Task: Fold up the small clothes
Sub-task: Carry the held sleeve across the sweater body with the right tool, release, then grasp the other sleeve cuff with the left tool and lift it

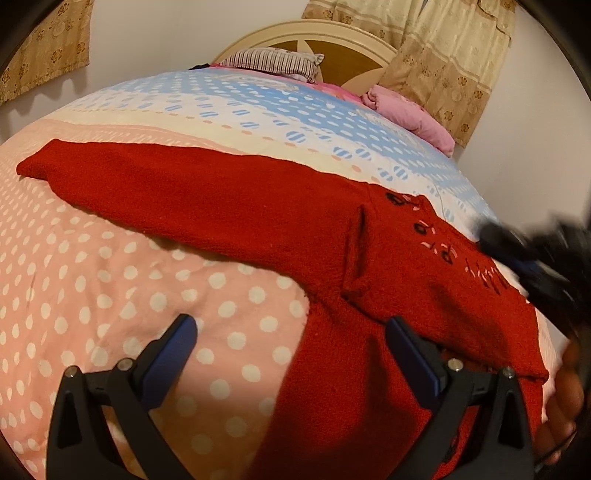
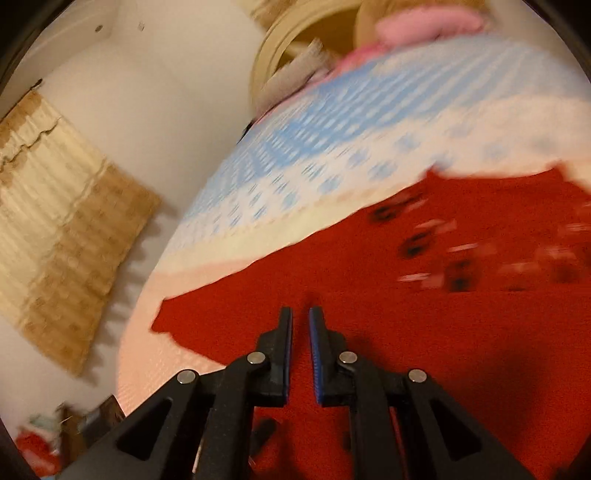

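Observation:
A small red knitted sweater (image 1: 229, 199) with black and white embroidery lies spread on the bed, one sleeve stretched to the left. My left gripper (image 1: 291, 332) is open just above the sweater's near edge, one finger over the pink spotted cover, the other over red cloth. The right gripper shows blurred at the right edge of the left wrist view (image 1: 535, 254). In the right wrist view the sweater (image 2: 388, 288) fills the lower half. My right gripper (image 2: 301, 314) hovers over it with its jaws nearly closed, a narrow gap between them, nothing held.
The bed cover (image 1: 110, 280) is pink with white dots, blue and white farther back. A striped pillow (image 1: 273, 61), a pink blanket (image 1: 410, 110) and a cream headboard (image 1: 306, 31) stand at the far end. Curtains hang beside the bed.

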Available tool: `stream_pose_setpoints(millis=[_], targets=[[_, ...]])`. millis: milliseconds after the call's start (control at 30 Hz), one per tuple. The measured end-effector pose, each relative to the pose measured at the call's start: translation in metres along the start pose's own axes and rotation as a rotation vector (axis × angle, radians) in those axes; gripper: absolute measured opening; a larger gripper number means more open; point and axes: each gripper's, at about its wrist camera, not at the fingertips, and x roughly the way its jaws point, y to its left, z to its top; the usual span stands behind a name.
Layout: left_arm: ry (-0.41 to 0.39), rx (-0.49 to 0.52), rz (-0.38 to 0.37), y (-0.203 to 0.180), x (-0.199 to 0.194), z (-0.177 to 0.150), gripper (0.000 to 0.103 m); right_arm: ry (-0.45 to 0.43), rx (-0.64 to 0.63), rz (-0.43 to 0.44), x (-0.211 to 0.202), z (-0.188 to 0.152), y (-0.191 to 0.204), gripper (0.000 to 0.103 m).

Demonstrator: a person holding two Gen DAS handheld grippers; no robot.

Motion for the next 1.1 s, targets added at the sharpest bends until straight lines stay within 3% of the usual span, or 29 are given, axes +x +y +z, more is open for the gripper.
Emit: stream_pose_setpoints(millis=[167,300,400,533,700,867,933,1100], targets=[[0.002,0.002,0.004,0.000,0.000,0.000,0.103,-0.126,-0.091,-0.426,-0.076,-0.038,-0.025,0.009],[0.013,0.016,0.021,-0.003,0.004,0.001,0.103,-0.145,-0.014,-0.575,-0.114,-0.062,-0.070,0.009],[0.022,0.022,0.026,-0.004,0.005,0.001,0.103,-0.111,0.063,-0.590,-0.115,-0.075,-0.104,0.009],[0.054,0.059,0.044,-0.007,0.007,0.001,0.103,-0.156,0.081,-0.542,-0.116,-0.084,-0.116,0.009],[0.146,0.212,0.055,-0.010,0.003,0.005,0.103,-0.170,0.103,-0.511,-0.116,-0.087,-0.121,0.010],[-0.062,0.012,0.178,0.069,-0.045,0.052,0.102,-0.191,0.150,-0.446,-0.117,-0.088,-0.131,0.010],[-0.098,-0.073,0.234,0.106,-0.049,0.073,0.103,-0.194,0.158,-0.434,-0.118,-0.088,-0.133,0.010],[-0.185,-0.172,0.489,0.188,-0.042,0.110,0.101,-0.198,0.163,-0.424,-0.119,-0.088,-0.134,0.010]])
